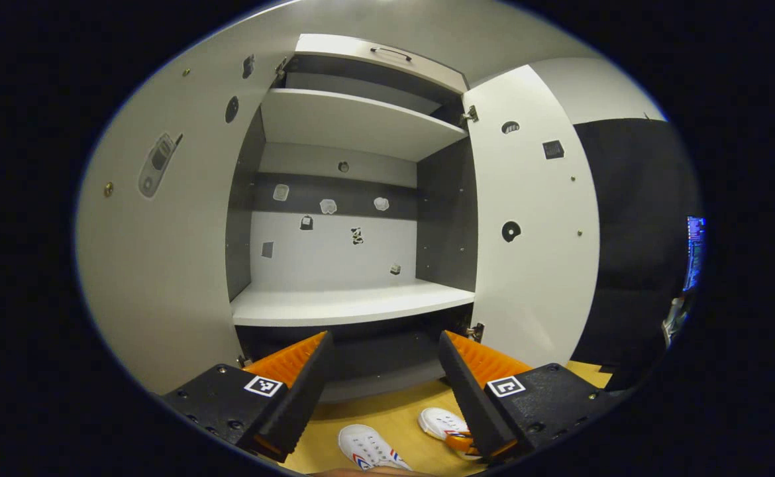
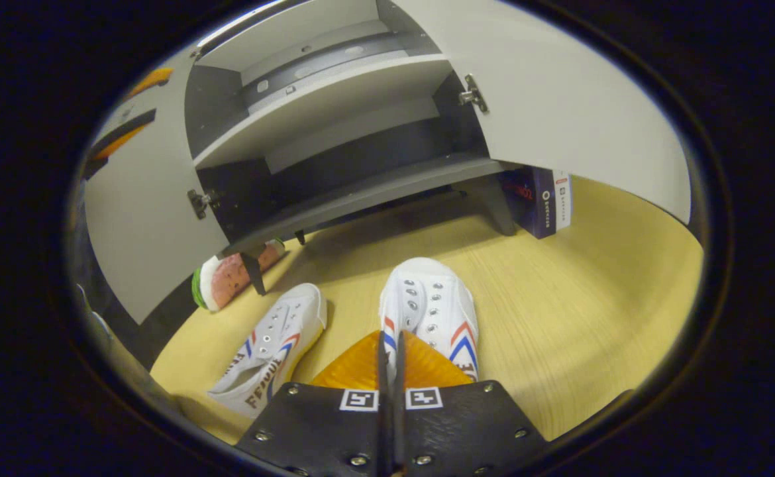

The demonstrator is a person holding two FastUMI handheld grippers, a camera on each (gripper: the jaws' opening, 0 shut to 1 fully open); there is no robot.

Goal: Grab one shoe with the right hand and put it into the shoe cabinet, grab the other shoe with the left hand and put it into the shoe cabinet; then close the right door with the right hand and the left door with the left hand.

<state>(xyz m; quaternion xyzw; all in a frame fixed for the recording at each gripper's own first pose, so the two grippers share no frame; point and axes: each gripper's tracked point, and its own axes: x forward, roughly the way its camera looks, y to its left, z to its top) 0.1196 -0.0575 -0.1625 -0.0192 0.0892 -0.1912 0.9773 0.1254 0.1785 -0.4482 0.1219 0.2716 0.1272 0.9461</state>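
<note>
The shoe cabinet (image 1: 354, 301) stands with both doors open, left door (image 1: 162, 265) and right door (image 1: 533, 265); its shelves hold nothing. My left gripper (image 1: 384, 338) is open in front of the cabinet, above the floor. Two white shoes with red and blue stripes lie below it, one (image 1: 367, 447) nearer, the other (image 1: 442, 421) farther. In the right gripper view, my right gripper (image 2: 387, 338) is shut on the side edge of the right-hand shoe (image 2: 430, 305). The other shoe (image 2: 275, 344) lies apart to its left, before the cabinet's bottom shelf (image 2: 361, 192).
Everything rests on a wooden floor (image 2: 560, 298). A dark box (image 2: 540, 202) stands by the cabinet leg under the right door (image 2: 560, 106). A red and green cushion-like object (image 2: 228, 278) lies beneath the left door (image 2: 142, 218). A screen (image 1: 694, 252) glows at the far right.
</note>
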